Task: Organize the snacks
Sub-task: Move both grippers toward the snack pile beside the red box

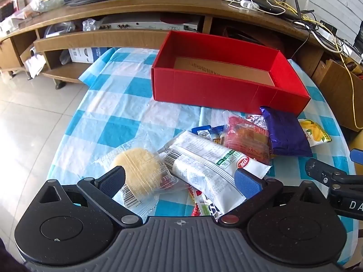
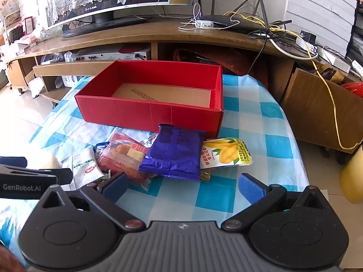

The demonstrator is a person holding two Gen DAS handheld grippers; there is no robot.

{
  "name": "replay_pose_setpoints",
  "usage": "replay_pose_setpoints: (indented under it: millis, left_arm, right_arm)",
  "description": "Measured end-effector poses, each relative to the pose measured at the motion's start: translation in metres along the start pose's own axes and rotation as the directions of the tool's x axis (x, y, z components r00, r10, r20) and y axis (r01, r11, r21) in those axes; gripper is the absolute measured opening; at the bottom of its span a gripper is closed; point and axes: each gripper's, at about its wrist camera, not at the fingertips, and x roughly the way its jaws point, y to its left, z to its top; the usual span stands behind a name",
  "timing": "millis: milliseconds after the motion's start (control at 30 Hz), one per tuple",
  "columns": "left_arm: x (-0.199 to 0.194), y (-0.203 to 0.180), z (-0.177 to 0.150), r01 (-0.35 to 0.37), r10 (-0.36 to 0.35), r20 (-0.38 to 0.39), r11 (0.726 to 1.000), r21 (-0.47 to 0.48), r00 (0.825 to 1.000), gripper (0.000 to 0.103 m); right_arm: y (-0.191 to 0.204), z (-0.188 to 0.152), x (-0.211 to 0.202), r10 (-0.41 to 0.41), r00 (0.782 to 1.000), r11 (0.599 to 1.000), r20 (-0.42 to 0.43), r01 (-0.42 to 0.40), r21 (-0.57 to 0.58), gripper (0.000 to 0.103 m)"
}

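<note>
An empty red box [image 1: 217, 88] [image 2: 145, 113] stands at the far side of the checked tablecloth. In front of it lies a heap of snack packets: a clear-wrapped round cake [image 1: 138, 170], a long white packet [image 1: 204, 167] [image 2: 87, 165], a red packet [image 1: 247, 136] [image 2: 127, 156], a purple packet [image 1: 285, 133] [image 2: 177, 151] and a mango packet [image 1: 315, 131] [image 2: 226, 153]. My left gripper [image 1: 180, 180] hangs open just above the cake and the white packet. My right gripper [image 2: 182, 184] is open over bare cloth, just short of the purple packet.
The blue-and-white cloth [image 1: 118, 104] [image 2: 249, 122] covers a rounded table with tiled floor [image 1: 29, 117] to the left. Behind it runs a wooden TV stand [image 2: 158, 34] with a router and tangled cables [image 2: 261, 22]. A yellow object [image 2: 352, 176] stands off the table's right edge.
</note>
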Motion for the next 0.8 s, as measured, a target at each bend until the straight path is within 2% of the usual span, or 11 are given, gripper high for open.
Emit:
replay_pose_setpoints:
  millis: [100,267,800]
  left_arm:
    - [-0.002,0.003,-0.002,0.014,-0.014,-0.014,1.0,-0.005,1.0,0.103]
    - [0.003,-0.003,-0.003,-0.01,0.01,-0.029,1.0,0.001,1.0,0.103]
    - [0.009,0.006,-0.007,-0.004,0.004,-0.048,1.0,-0.007,0.999,0.103]
  right_arm:
    - [0.0,0.0,-0.001,0.004,1.0,1.0,-0.003,-0.004,-0.001,0.103]
    - [0.002,-0.001,0.003,0.009,1.0,1.0,-0.018,-0.009,-0.007,0.103]
    - [0.006,-0.002,0.007,0.016,0.999,1.0,-0.042,-0.017,-0.022,0.103]
